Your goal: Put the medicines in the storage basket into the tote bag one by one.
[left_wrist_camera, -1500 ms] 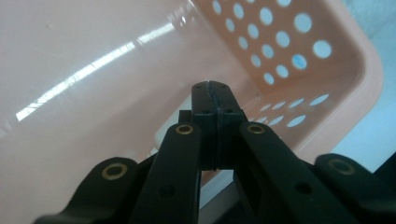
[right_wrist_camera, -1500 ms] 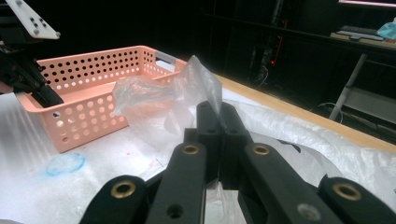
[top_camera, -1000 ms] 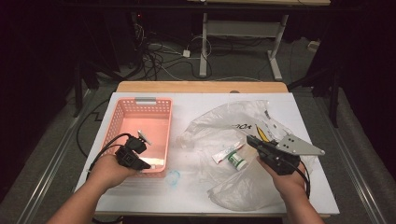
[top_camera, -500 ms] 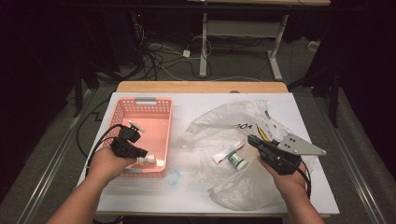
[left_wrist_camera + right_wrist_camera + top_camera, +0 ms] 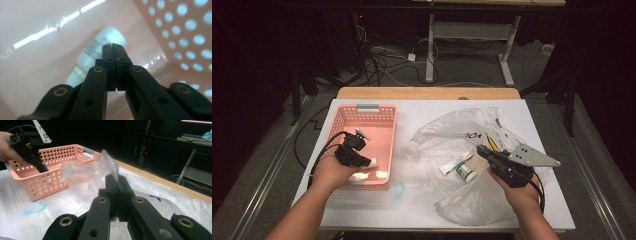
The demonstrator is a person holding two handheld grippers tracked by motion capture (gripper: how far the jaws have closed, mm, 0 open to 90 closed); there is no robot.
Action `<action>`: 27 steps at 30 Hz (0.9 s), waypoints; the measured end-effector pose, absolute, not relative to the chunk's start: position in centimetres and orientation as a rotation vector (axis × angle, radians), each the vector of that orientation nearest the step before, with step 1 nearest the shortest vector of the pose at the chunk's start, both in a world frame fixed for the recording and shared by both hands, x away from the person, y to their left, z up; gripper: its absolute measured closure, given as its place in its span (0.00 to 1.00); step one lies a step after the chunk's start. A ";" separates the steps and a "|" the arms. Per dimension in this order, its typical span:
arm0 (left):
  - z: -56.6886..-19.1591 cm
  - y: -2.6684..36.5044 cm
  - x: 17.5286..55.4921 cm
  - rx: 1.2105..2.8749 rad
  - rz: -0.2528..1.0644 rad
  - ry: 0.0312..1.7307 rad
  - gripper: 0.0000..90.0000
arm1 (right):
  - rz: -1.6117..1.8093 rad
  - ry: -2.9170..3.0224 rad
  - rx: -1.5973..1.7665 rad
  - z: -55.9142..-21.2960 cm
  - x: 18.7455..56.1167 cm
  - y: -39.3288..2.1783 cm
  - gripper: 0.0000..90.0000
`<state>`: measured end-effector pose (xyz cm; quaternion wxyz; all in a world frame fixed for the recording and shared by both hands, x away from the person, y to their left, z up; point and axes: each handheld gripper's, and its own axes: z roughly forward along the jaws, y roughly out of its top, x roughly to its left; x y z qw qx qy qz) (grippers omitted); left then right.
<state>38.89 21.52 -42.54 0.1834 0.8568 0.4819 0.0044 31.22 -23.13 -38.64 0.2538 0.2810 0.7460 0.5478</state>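
Note:
A pink perforated basket [image 5: 362,107] stands on the left of the white table. My left gripper [image 5: 363,160] reaches into its near end. Its jaws have just parted a hair, but in the left gripper view [image 5: 112,46] they stand together with nothing between them. A white tube [image 5: 100,42] lies on the basket floor just past the tips [image 5: 373,163]. My right gripper [image 5: 478,148] is shut on a fold of the clear plastic bag [image 5: 447,135], whose film rises in a peak at its tips [image 5: 116,177].
A white-and-green tube [image 5: 454,163] and a small green-capped bottle [image 5: 467,174] lie on the bag near the right gripper. A bluish ring mark [image 5: 398,190] sits on the table in front of the basket. Cables and table legs lie on the dark floor beyond.
The left hand moved from the basket's near right corner further left over the basket. The white tube, earlier at its jaw tips, now rests on the basket floor. The right hand stayed put.

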 end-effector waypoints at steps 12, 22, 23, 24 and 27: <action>-42.6 22.9 43.3 2.370 0.158 1.284 0.32 | 1.485 2.039 0.750 -38.8 31.2 -22.7 1.00; -44.6 22.3 44.6 2.503 -0.028 1.234 0.32 | 1.490 2.032 0.765 -38.8 31.3 -23.2 1.00; -44.8 22.1 44.5 2.529 -0.041 1.232 0.34 | 1.491 2.031 0.764 -38.8 31.3 -23.2 1.00; -44.9 22.0 44.4 2.541 -0.045 1.237 0.35 | 1.489 2.030 0.764 -38.8 31.3 -23.2 1.00; -45.2 21.9 44.3 2.561 -0.077 1.227 0.42 | 1.490 2.031 0.764 -38.7 31.3 -23.1 1.00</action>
